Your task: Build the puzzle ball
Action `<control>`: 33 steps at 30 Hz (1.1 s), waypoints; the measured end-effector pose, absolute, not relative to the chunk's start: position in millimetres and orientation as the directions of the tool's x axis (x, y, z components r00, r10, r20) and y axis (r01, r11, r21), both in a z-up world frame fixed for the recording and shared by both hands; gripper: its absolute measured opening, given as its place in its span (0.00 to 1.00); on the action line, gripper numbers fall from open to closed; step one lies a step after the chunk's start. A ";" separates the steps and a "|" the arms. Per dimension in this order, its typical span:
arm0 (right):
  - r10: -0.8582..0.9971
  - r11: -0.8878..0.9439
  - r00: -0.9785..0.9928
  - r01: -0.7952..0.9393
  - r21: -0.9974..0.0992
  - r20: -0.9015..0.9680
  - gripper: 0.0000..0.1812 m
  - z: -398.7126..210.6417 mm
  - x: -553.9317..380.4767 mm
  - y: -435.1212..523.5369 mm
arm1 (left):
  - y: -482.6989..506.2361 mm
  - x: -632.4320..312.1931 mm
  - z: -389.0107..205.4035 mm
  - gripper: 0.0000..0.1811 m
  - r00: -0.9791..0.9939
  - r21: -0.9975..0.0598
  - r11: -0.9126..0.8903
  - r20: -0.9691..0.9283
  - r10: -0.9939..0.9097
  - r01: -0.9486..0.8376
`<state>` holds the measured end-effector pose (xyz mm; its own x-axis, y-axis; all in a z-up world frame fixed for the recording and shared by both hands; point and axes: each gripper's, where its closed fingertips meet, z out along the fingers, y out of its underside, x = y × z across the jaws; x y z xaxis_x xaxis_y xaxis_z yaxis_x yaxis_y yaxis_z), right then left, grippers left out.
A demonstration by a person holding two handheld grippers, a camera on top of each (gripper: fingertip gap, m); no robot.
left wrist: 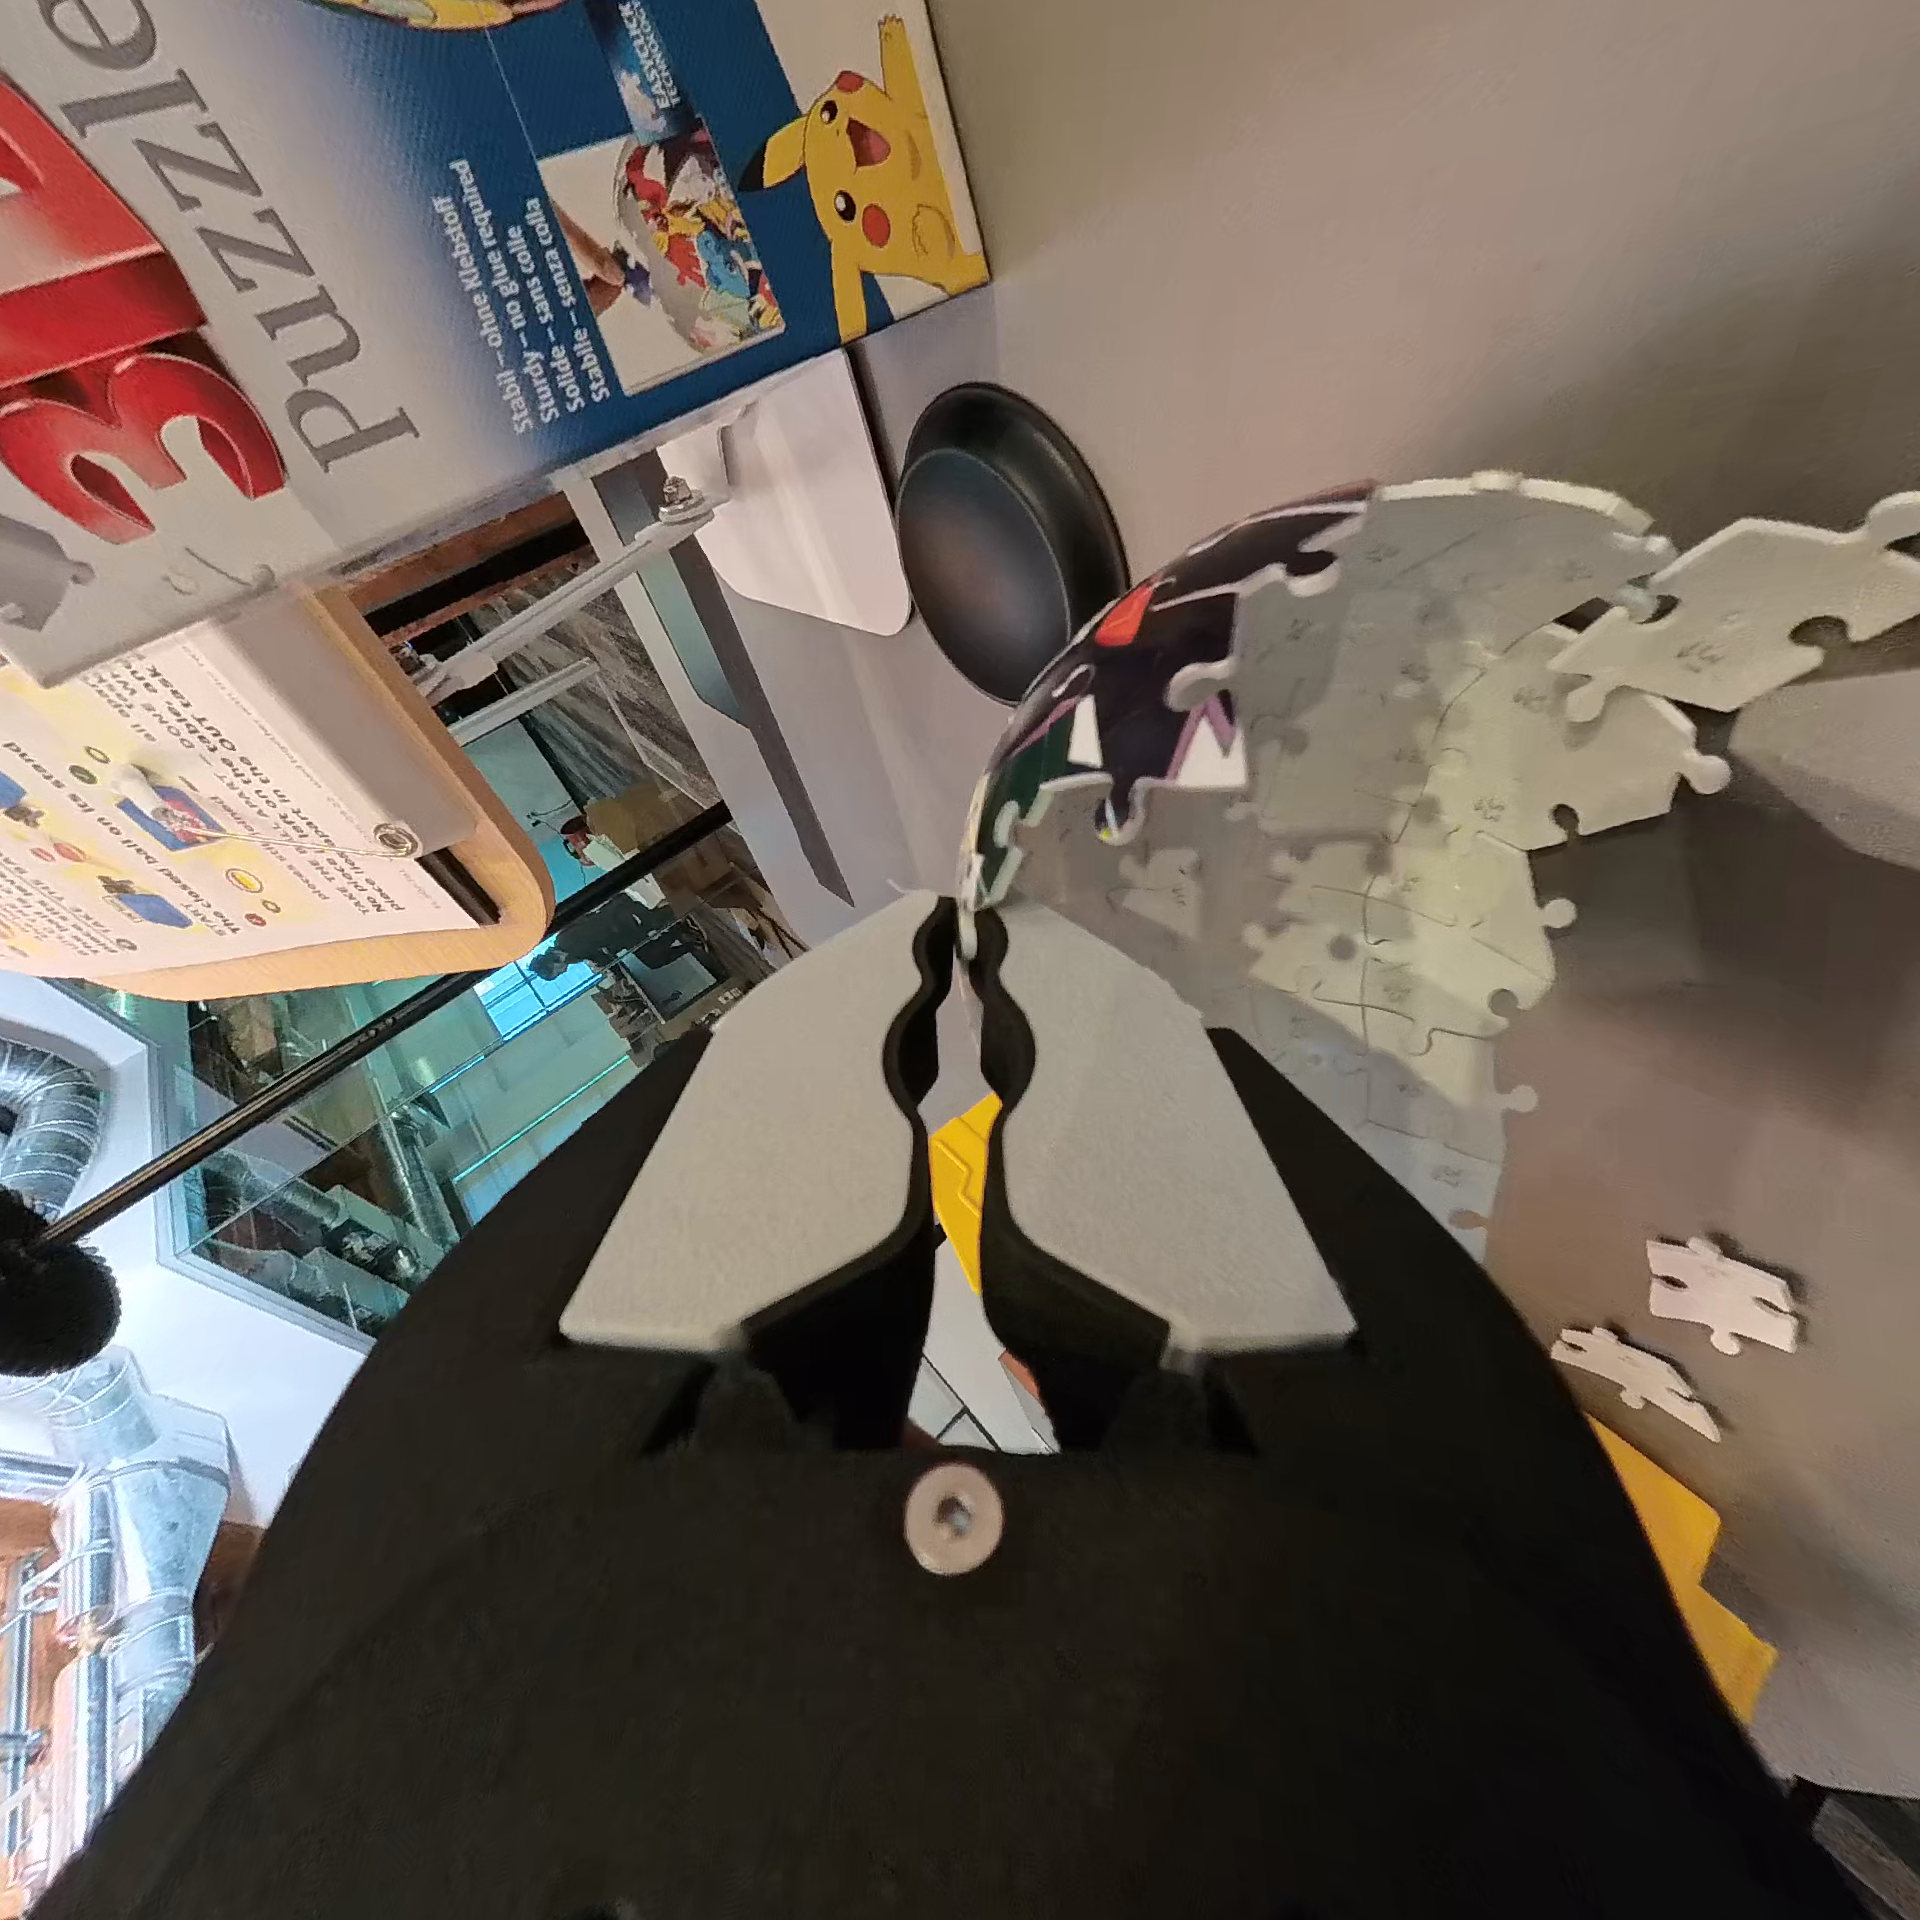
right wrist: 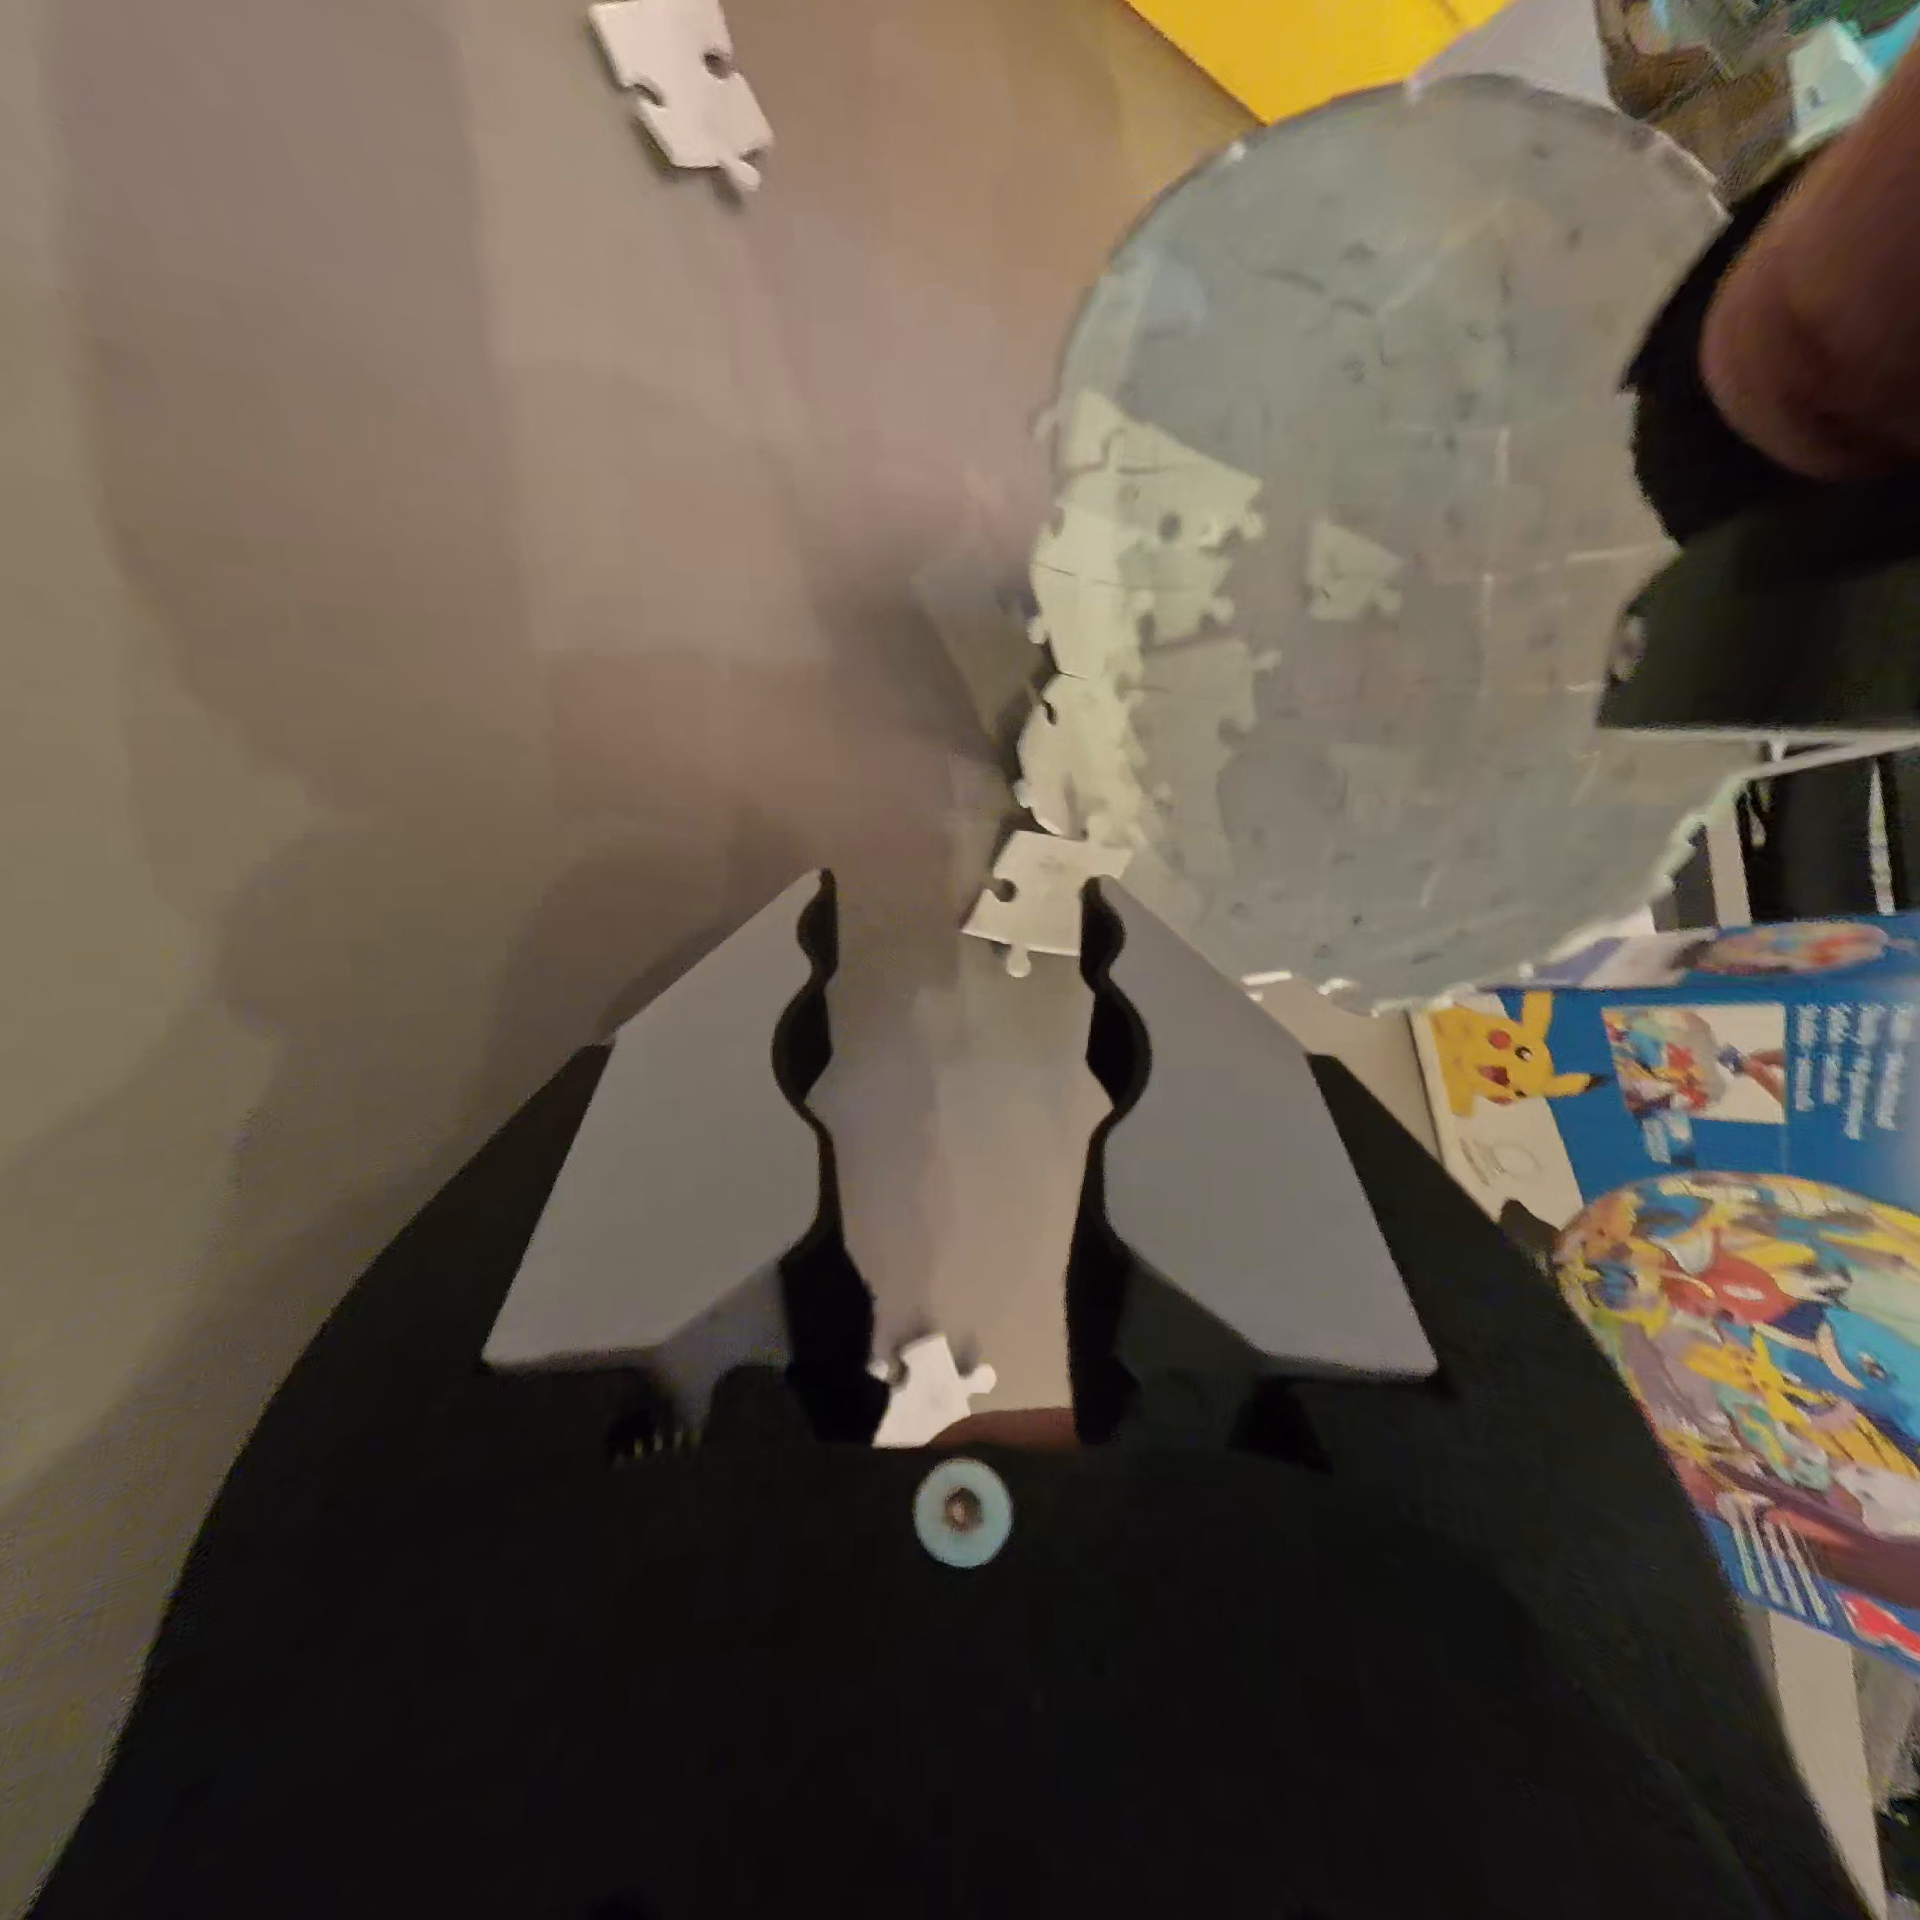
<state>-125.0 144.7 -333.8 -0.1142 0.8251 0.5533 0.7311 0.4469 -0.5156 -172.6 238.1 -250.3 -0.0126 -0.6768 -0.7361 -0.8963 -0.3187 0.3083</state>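
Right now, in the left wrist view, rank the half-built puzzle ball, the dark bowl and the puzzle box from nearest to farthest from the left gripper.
1. Puzzle ball: pinched at its rim by the left gripper.
2. Dark bowl: beyond the ball's rim.
3. Puzzle box: farthest, upper left.

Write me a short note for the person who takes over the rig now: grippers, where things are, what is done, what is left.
Left gripper: shut on the rim of the half-built ball shell, holding it up.
Right gripper: open, empty, close to the piece at the shell's edge.
Done: roughly half the shell is joined.
Left: loose pieces lie face down on the grey table; fit them.
The box and the dark stand dish are beyond.
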 end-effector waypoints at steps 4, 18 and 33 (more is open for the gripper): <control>0.845 0.419 -0.099 0.734 -0.534 0.525 0.27 -336.0 -133.3 147.9 | 238.6 -171.3 -250.5 0.01 -0.017 0.310 -0.316 -0.737 -0.676 -0.897; 0.950 0.225 0.002 0.683 -0.695 0.311 0.60 -336.6 -141.0 134.6 | 241.1 -168.1 -252.0 0.01 -0.017 0.301 -0.308 -0.739 -0.673 -0.902; 0.987 0.132 -0.027 0.687 -0.715 0.155 0.68 -346.8 -146.5 120.5 | 242.9 -169.5 -252.8 0.01 -0.001 0.290 -0.319 -0.741 -0.671 -0.902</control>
